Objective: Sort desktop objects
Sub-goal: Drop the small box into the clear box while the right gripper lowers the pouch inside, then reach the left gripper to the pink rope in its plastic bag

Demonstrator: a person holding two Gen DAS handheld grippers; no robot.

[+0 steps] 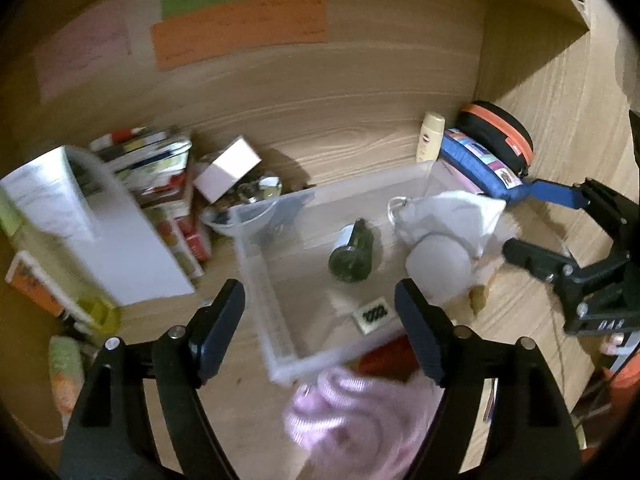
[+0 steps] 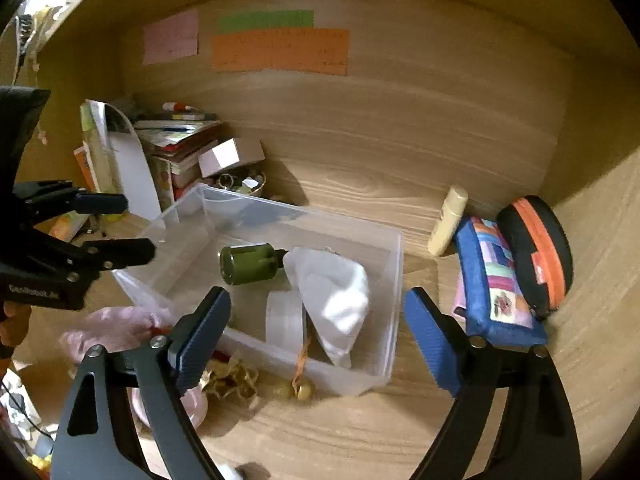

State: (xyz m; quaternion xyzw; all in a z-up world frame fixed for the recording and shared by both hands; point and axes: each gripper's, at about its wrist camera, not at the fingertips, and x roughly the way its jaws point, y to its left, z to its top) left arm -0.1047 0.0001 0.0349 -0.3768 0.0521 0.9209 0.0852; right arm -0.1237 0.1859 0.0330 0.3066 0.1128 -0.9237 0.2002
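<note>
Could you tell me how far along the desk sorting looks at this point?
Partly done: the clear bin already holds a green bottle, a white pouch and a round container. Both grippers are open and empty. The pink cloth, blue pouch and lotion bottle remain outside.

One clear plastic bin (image 2: 394,272) holds one dark green bottle (image 2: 250,264), one white cloth pouch (image 2: 340,296) and one frosted round jar (image 2: 285,318); three coloured paper notes (image 2: 280,50) hang on the far wall.

Clear bin (image 2: 394,280) holds green bottle (image 2: 250,263) lying, white pouch (image 2: 340,296).
</note>
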